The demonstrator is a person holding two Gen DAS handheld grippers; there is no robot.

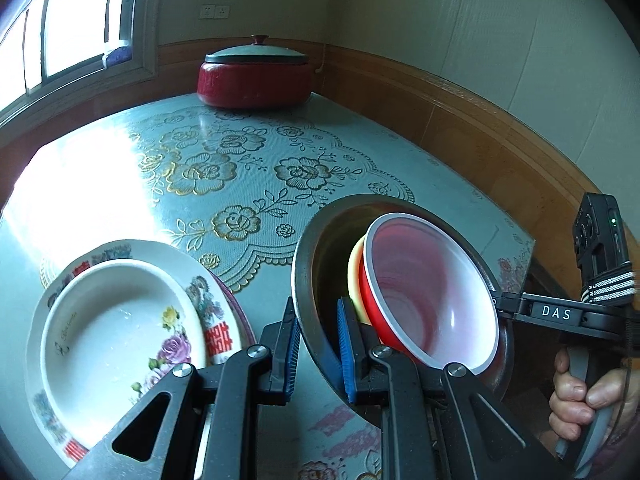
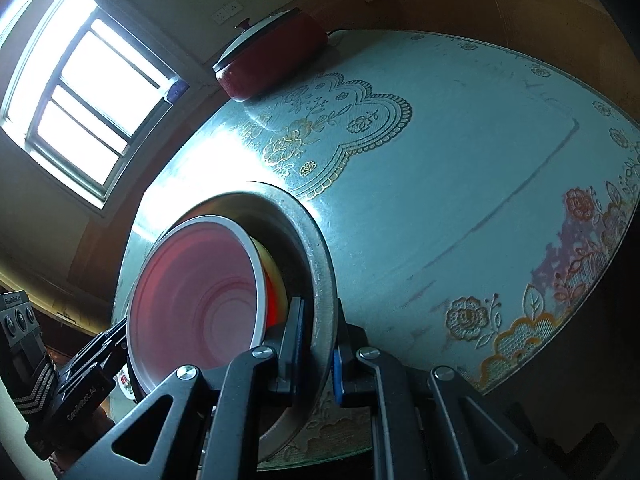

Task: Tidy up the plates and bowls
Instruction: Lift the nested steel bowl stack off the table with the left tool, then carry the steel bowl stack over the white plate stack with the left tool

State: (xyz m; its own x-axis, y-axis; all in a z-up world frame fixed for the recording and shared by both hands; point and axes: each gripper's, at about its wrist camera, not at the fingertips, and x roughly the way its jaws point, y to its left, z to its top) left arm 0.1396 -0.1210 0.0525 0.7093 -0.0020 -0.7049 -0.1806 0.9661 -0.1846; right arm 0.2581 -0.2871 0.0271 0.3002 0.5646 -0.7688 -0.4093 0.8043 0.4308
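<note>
Left to right. A stack of flowered plates [image 1: 120,328] is sitting near the worktop's [image 1: 248,168] left front edge, white dish on top, untouched.

Just beside it, the left hand-held gripper [image 1: 316,344] is clamping the left rim of a steel basin [image 1: 308,240]; blue pads on either side of the rim wall. The right hand-held gripper [image 2: 314,344] is pinching the opposite rim in the same way. Both hands are sharing the load; neither is nearer.

The basin is hanging tilted between them over the worktop's front edge, mouth turned towards the room. Inside, a red bowl [image 1: 432,292] with a white lining is nesting on a yellow bowl [image 1: 354,276], both leaning with the basin. The nested bowls are looking free to slide, so levelling seems needed before setting down.

The worktop is carrying a glossy embossed floral cloth. A red lidded pot [image 1: 254,76] is standing at the far edge, by a wood-panelled wall; a window [image 1: 68,20] is lighting the left.
</note>
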